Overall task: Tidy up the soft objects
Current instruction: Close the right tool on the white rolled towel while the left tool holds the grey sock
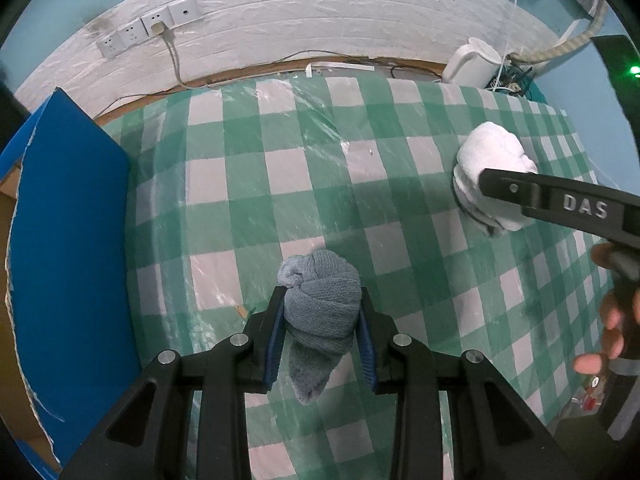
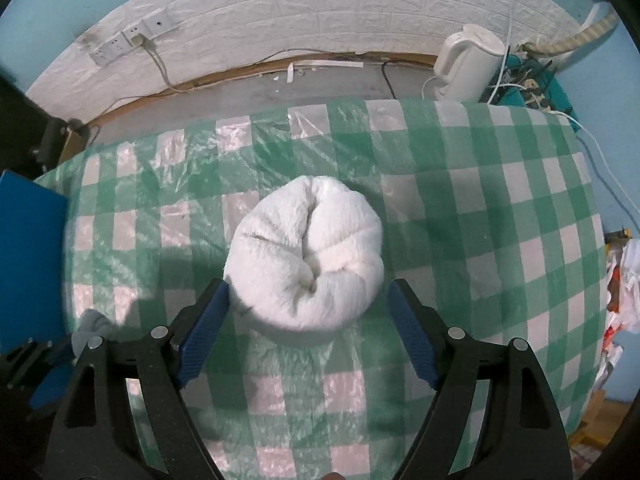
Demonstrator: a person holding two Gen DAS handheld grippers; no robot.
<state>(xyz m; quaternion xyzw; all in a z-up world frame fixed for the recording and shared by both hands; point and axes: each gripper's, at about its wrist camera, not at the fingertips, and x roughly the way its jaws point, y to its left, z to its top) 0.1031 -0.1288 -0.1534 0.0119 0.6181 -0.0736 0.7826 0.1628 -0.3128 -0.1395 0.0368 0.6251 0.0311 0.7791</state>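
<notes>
A table covered by a green-and-white checked cloth (image 1: pixel 248 184) under clear plastic film stands against a white brick-pattern wall, with a row of wall sockets (image 1: pixel 148 30) at far left and a white electric kettle (image 2: pixel 466 64) at far right. A blue cardboard box (image 1: pixel 68 248) stands open along the left edge of the table. At near centre, the left gripper (image 1: pixel 322 320) is closed on a rolled grey-blue knitted sock bundle (image 1: pixel 320 304), its blue-padded fingers pressed against both sides of the roll, a loose tail of fabric hanging toward the camera. Well to the right, a rolled white fluffy towel bundle (image 2: pixel 306 256) rests on the cloth. The right gripper (image 2: pixel 308 320) is spread wide around its near side, one finger just beside each flank; whether either finger touches the towel is hard to tell. Both bundles look light, soft and squashy, likely to compress rather than slip, and could unroll if pinched at a loose end. The best hold appears to be across the thick middle of each roll, squeezing the layers together
</notes>
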